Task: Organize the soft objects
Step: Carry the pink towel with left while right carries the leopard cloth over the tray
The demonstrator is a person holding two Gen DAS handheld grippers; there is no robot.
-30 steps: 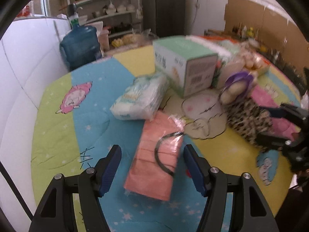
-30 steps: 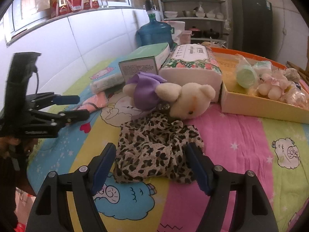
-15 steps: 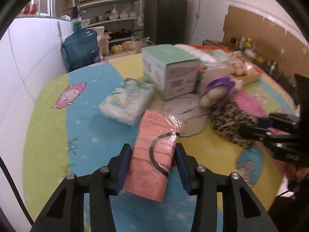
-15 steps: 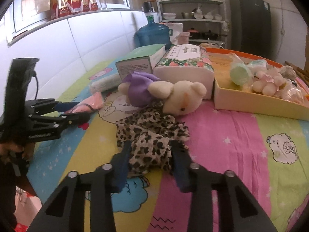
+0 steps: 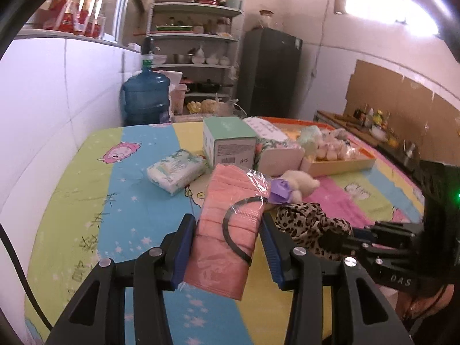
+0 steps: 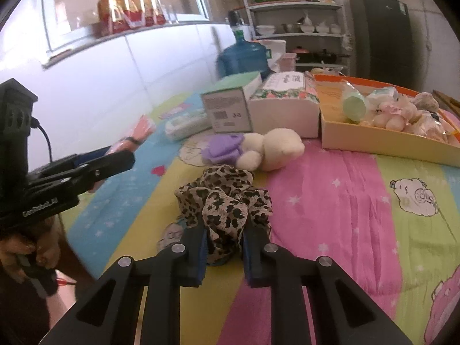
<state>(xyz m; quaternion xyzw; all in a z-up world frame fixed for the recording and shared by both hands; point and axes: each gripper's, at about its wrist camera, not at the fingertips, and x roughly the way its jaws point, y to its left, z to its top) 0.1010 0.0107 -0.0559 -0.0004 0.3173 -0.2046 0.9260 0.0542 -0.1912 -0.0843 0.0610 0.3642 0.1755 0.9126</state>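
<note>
The left gripper clamps a pink wrapped pack, lifted off the tablecloth. The right gripper has just been closing and now pinches the leopard cloth bunched between its narrow jaws, near the plush toy. Both pickups look made. Next, each likely needs carrying to the far-right tray, keeping hold.

A home kitchen. A metal shelf rack against the back wall holds bowls, pots and pans; just right of it stands a dark fridge, and left of it a blue water jug. Left of the rack, drink bottles line the window ledge above a white tiled wall.
</note>
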